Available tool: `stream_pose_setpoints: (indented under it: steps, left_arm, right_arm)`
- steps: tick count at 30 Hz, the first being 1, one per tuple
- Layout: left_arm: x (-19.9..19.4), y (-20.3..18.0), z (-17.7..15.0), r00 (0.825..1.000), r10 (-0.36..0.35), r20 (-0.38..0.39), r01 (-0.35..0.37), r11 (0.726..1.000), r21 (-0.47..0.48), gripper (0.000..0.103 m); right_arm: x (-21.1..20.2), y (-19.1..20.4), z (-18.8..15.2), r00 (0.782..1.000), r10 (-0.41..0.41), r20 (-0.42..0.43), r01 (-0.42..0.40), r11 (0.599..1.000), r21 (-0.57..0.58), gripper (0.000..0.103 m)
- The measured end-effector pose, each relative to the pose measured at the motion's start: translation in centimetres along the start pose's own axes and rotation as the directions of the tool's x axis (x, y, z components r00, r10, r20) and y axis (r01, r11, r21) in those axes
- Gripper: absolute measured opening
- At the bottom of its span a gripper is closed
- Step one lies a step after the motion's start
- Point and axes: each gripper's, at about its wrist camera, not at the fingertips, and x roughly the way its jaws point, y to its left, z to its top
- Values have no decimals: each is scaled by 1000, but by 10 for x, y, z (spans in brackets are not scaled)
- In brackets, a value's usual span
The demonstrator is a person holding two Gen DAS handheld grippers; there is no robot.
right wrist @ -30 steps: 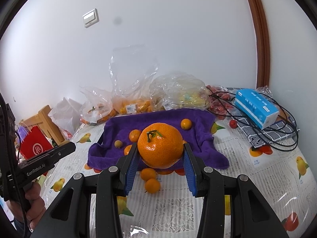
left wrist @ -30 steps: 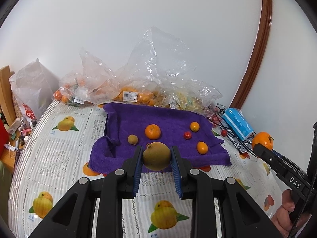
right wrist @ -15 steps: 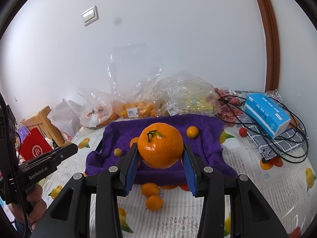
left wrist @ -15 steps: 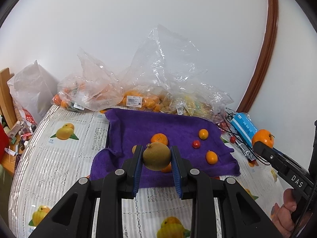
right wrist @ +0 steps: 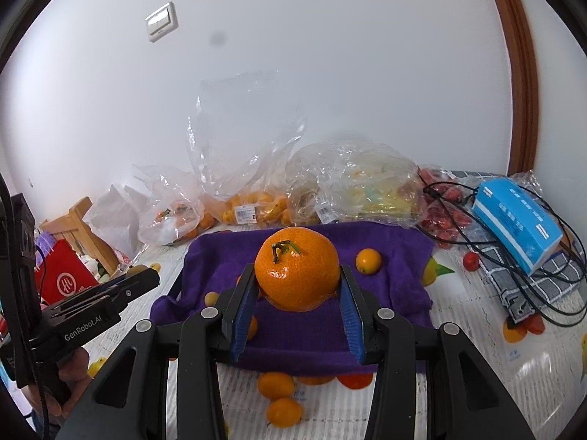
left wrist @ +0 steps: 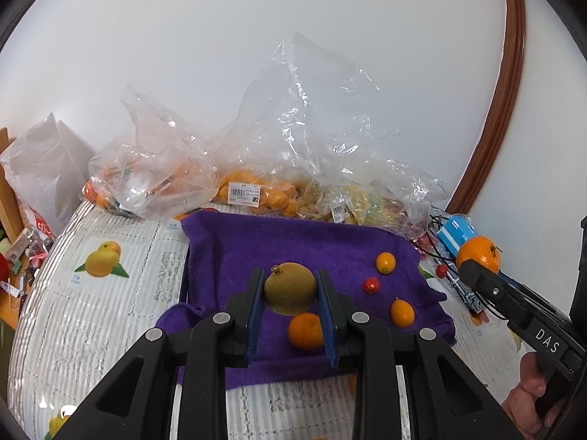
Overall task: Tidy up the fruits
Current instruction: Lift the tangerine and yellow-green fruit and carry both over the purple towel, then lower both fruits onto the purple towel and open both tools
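Observation:
My left gripper (left wrist: 290,286) is shut on a round brown-green fruit (left wrist: 290,288) and holds it above the purple towel (left wrist: 256,242). My right gripper (right wrist: 298,282) is shut on a large orange with a green stem (right wrist: 297,267), also above the purple towel (right wrist: 396,256). On the towel lie a mandarin (left wrist: 306,331), two small kumquats (left wrist: 385,262) (left wrist: 402,312) and a red cherry tomato (left wrist: 371,285). The right gripper and its orange (left wrist: 478,255) show at the right of the left wrist view.
Clear plastic bags of fruit (left wrist: 256,190) line the wall behind the towel. A blue tissue box (right wrist: 517,220) and black cables (right wrist: 532,278) lie at the right. Two kumquats (right wrist: 276,385) (right wrist: 284,411) sit on the tablecloth before the towel. A wooden chair (right wrist: 79,225) stands at the left.
Both grippers have moved forward over the towel with their fruits still held. The towel and bags look nearer and larger now.

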Motion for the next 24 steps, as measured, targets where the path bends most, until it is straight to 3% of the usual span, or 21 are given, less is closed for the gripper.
stream_pose_setpoints:
  steps: [12,24]
  left_arm:
    - [17,-1,12,1000,6,7,-5,1000,-3,26]
    - [50,1,4,999,14,-32,-15,1000,-21,26]
  right_arm:
    - [19,-9,16,1000,0,9,0,1000,4,43]
    - [42,-27,7,1000,0,-18,1,999,39,43]
